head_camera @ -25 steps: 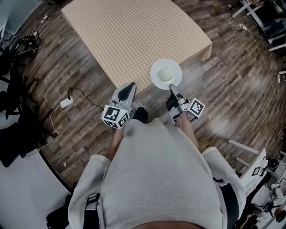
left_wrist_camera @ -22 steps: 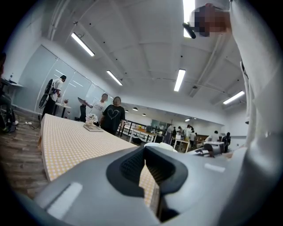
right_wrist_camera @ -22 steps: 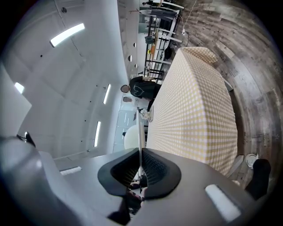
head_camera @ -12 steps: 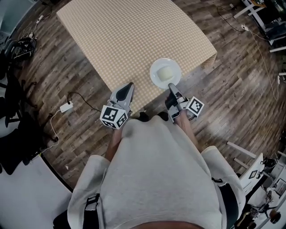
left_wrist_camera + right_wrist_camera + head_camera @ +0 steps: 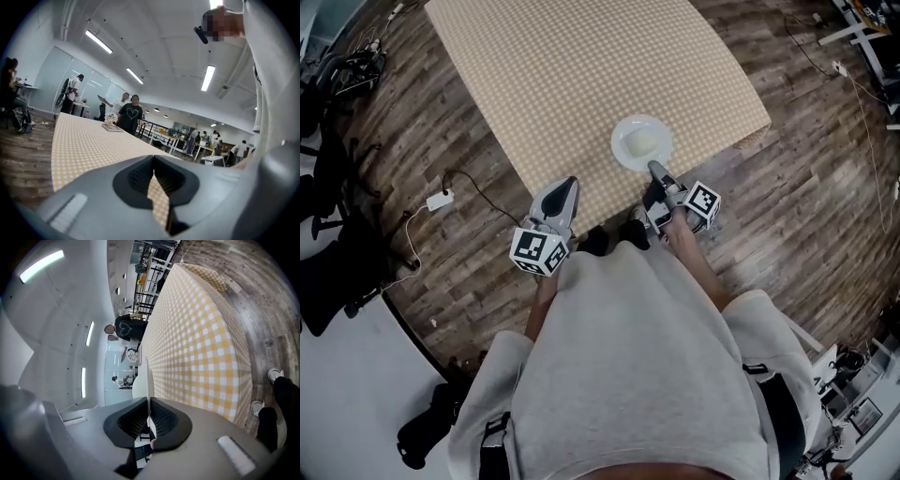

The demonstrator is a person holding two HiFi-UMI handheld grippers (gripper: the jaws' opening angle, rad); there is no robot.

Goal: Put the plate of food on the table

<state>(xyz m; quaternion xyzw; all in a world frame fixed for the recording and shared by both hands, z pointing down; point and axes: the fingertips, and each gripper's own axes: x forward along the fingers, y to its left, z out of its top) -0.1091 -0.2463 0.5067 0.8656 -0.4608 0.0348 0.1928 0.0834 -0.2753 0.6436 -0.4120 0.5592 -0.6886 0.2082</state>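
Observation:
A white plate (image 5: pixel 642 142) with a pale portion of food is over the near edge of the table (image 5: pixel 581 75), which has a beige checked cloth. My right gripper (image 5: pixel 656 171) is shut on the plate's near rim. In the right gripper view the plate (image 5: pixel 146 376) shows edge-on, clamped between the jaws of the right gripper (image 5: pixel 149 404), with the table (image 5: pixel 201 333) beside it. I cannot tell if the plate touches the cloth. My left gripper (image 5: pixel 563 187) is shut and empty at the table's near edge, left of the plate. The left gripper (image 5: pixel 153 159) looks along the table (image 5: pixel 89 140).
A white power adapter (image 5: pixel 439 201) and cables lie on the wooden floor to the left, near dark chairs (image 5: pixel 328 272). People (image 5: pixel 132 112) stand at the table's far end, where a small flat object (image 5: pixel 111 127) lies. White furniture legs (image 5: pixel 862 37) stand at the upper right.
The person has stepped up to the table. The plate, held by my right gripper, went from beside the table's edge to over the cloth. My left gripper moved forward to the table edge.

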